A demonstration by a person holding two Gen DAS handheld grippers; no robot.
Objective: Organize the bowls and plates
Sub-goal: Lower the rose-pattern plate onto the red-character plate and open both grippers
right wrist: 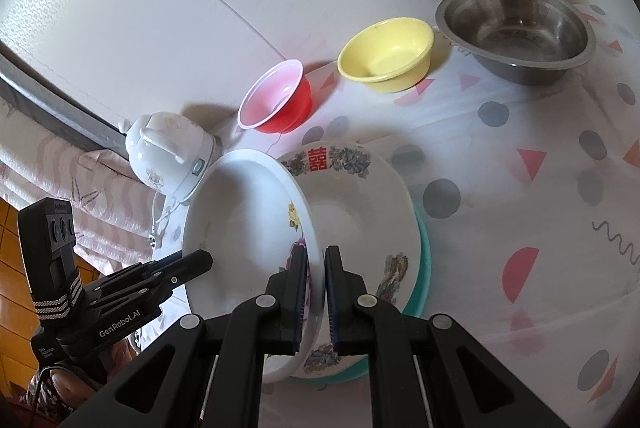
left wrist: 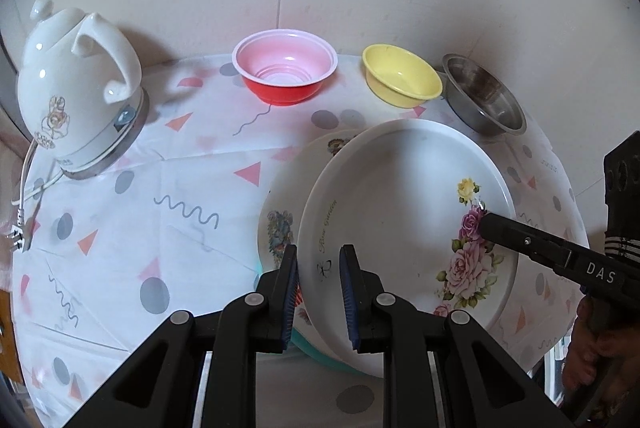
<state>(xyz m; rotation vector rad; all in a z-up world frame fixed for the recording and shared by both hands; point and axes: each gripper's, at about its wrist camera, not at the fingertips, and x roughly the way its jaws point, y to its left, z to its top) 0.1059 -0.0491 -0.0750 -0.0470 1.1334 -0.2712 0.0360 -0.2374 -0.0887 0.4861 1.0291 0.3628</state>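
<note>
**Rose plate held by both grippers over the plate stack**

L wrist view: left gripper (left wrist: 319,292) sits bottom centre, fingers (left wrist: 290,292) pinching the near rim of the rose plate (left wrist: 400,187), rim betw. the blue pads. Plate is tilted, centre-right of frame, w/ pink and yellow flowers on its inner wall. The right gripper (left wrist: 486,222) comes in from the right edge, tip on the plate's rim by the flowers. Under/behind the rose plate, left of it, a second plate (left wrist: 280,211) w/ blue-brown print; a teal rim (left wrist: 304,342) shows below that, bottom centre.

R wrist view: right gripper (right wrist: 316,292) bottom centre, fingers (right wrist: 298,292) pressed on the rose plate's (right wrist: 240,220) rim, nearly together w/ the thin edge betw. them. The second plate (right wrist: 352,195), red character at its top, lies right of the rose plate on a teal dish (right wrist: 424,260). Left gripper (right wrist: 200,262) at lower left, reaching to the rose plate's far rim; contact point not clear here.

Upper part of the L view, in a row on the patterned worktop (left wrist: 160,187): red bowl (left wrist: 285,67), yellow bowl (left wrist: 402,75), steel bowl (left wrist: 484,95). White kettle (left wrist: 76,83) at upper left, its cord (left wrist: 28,179) trailing down the left edge.
</note>
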